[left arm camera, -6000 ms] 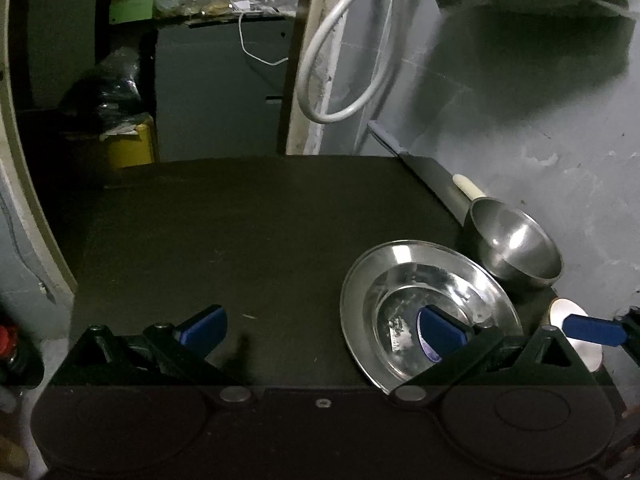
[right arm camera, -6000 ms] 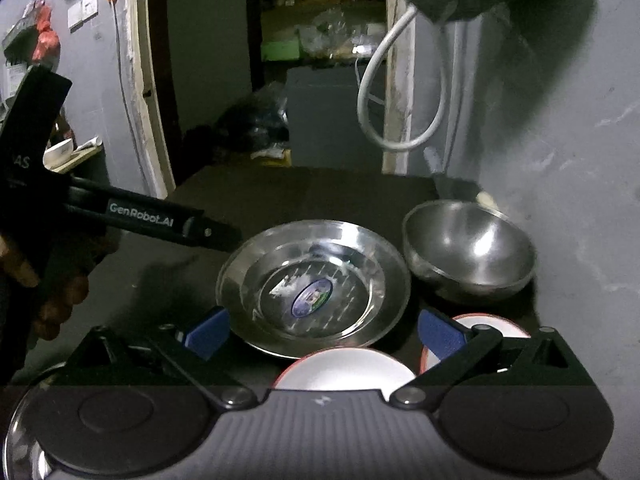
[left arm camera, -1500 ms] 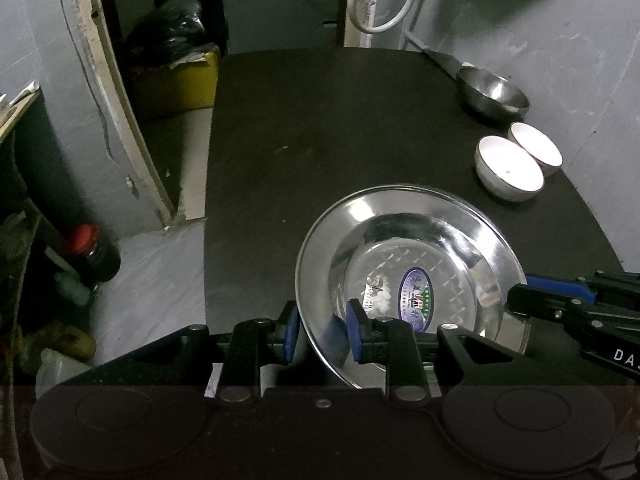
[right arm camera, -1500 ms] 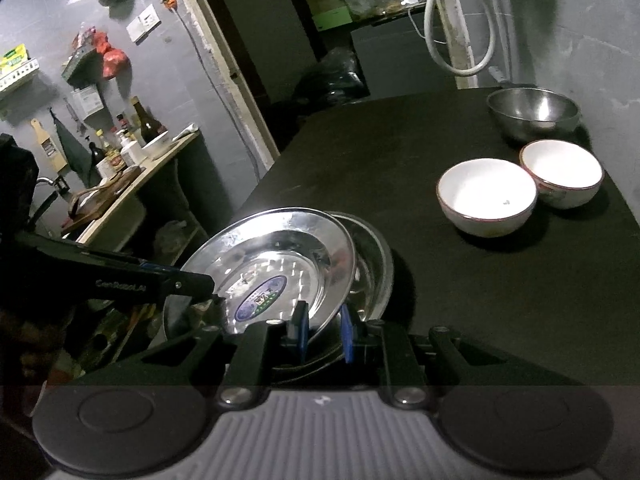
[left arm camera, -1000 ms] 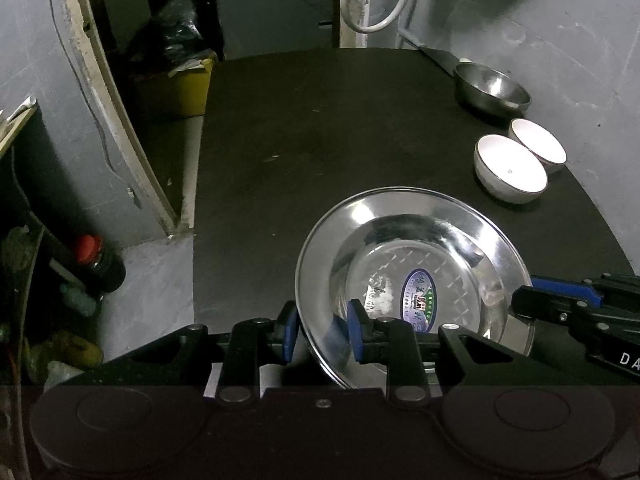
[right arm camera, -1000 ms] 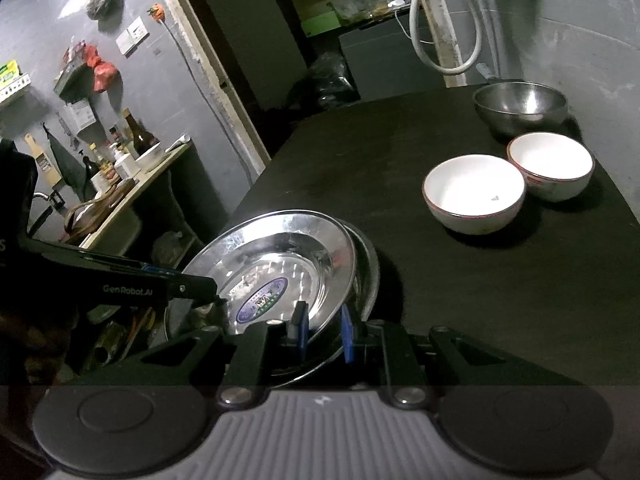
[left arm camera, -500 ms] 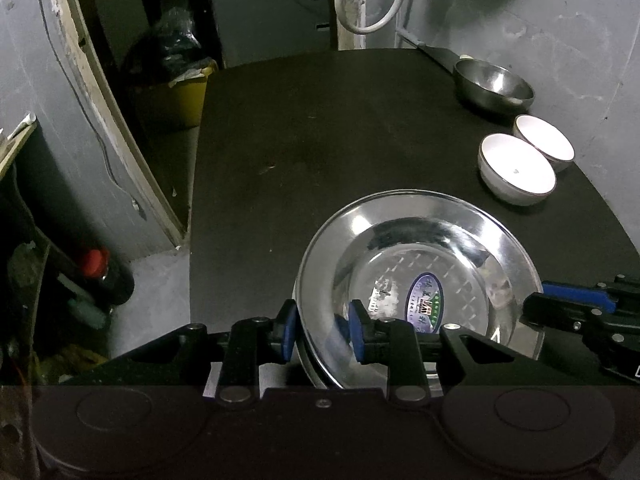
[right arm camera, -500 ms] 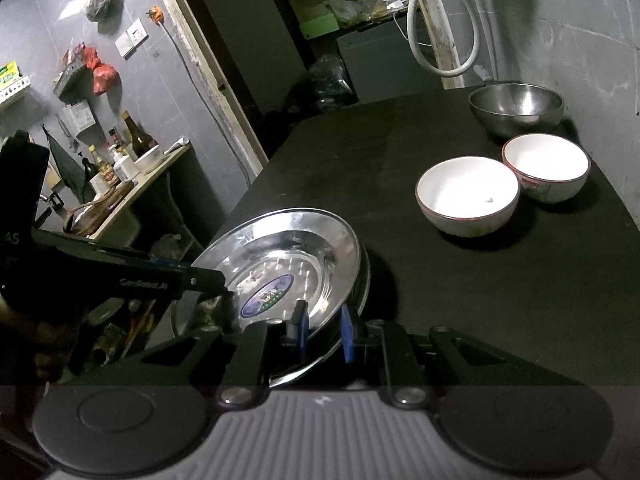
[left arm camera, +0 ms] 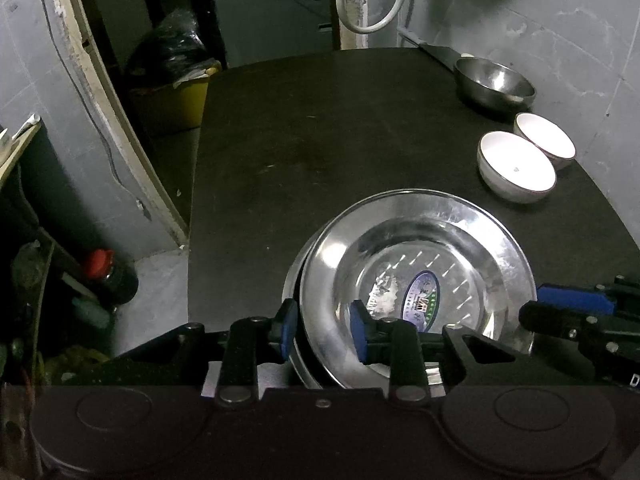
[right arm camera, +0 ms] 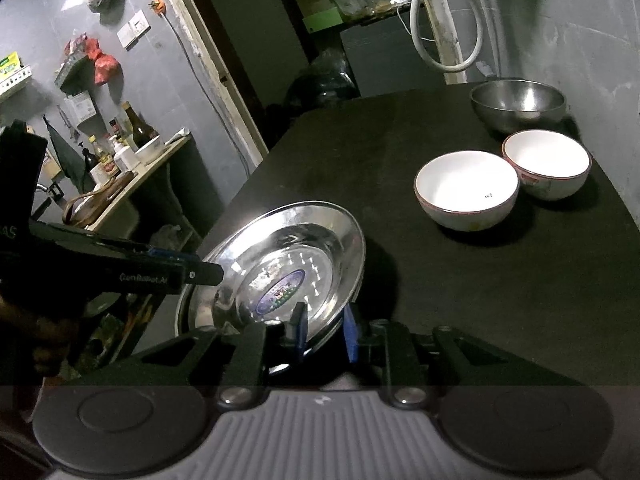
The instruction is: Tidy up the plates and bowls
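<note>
While both pairs of tongs straddle the same steel plate, neither set of jaws is clamped: both are opening.

Left tongs: blue pads either side of the plate's near-left rim, a gap visible at each pad. Rim between them, not pressed.

Right tongs: blue pads astride the near edge of the top plate; left pad close to the rim, right pad standing off it. Slack, no firm grip seen.

Top plate: shiny, oval sticker at its centre, tilted a little. It sits in a second steel plate, of which only a thin crescent shows on the left. Both lie at the near edge of the black bench.

Further out, far right of the bench: two white bowls touching or nearly so, the nearer one and the farther one, each with a dark red rim line. Beyond them, by the grey wall, a steel bowl.

Off the bench: a white hose loop hanging at the far wall; left, a side shelf with bottles; a yellow bin on the floor.
</note>
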`<move>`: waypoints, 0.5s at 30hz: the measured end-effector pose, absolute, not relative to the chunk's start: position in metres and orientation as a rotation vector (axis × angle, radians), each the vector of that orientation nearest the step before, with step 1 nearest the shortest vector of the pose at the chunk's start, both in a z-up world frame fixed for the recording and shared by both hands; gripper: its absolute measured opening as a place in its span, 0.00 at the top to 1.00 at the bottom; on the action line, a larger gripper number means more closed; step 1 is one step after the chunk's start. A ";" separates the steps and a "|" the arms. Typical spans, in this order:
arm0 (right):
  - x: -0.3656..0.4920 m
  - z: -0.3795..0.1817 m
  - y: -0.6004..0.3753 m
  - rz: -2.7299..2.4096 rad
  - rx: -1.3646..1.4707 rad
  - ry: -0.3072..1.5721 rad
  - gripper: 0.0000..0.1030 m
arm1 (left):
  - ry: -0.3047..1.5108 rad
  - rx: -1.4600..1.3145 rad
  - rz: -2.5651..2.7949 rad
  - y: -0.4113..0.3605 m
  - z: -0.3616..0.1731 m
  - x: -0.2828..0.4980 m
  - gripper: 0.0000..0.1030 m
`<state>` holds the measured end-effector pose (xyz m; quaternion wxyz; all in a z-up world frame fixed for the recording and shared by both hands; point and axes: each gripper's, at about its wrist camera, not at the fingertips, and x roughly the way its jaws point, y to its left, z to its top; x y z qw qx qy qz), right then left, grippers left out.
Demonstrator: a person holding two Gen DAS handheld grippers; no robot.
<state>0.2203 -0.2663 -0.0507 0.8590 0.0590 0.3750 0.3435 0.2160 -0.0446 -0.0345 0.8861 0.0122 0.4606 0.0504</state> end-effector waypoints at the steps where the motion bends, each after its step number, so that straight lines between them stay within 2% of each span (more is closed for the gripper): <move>1: 0.220 -0.051 -0.267 0.725 0.120 0.785 0.73 | 0.959 0.022 0.108 -0.044 -0.035 0.215 0.63; 4: 0.219 -0.050 -0.265 0.736 0.110 0.778 0.68 | 0.954 0.009 0.127 -0.043 -0.034 0.212 0.52; 5: 0.219 -0.050 -0.265 0.739 0.108 0.776 0.66 | 0.948 0.001 0.134 -0.043 -0.032 0.210 0.44; 6: 0.218 -0.049 -0.265 0.742 0.107 0.773 0.61 | 0.939 -0.007 0.140 -0.042 -0.031 0.209 0.36; 8: 0.217 -0.049 -0.266 0.742 0.109 0.764 0.51 | 0.914 -0.023 0.157 -0.041 -0.027 0.205 0.28; 10: 0.216 -0.048 -0.268 0.743 0.115 0.757 0.46 | 0.893 -0.035 0.169 -0.041 -0.023 0.201 0.21; 12: 0.215 -0.047 -0.269 0.737 0.120 0.755 0.36 | 0.875 -0.044 0.185 -0.041 -0.020 0.198 0.08; 15: 0.211 -0.046 -0.273 0.727 0.129 0.743 0.20 | 0.853 -0.060 0.206 -0.039 -0.015 0.193 0.02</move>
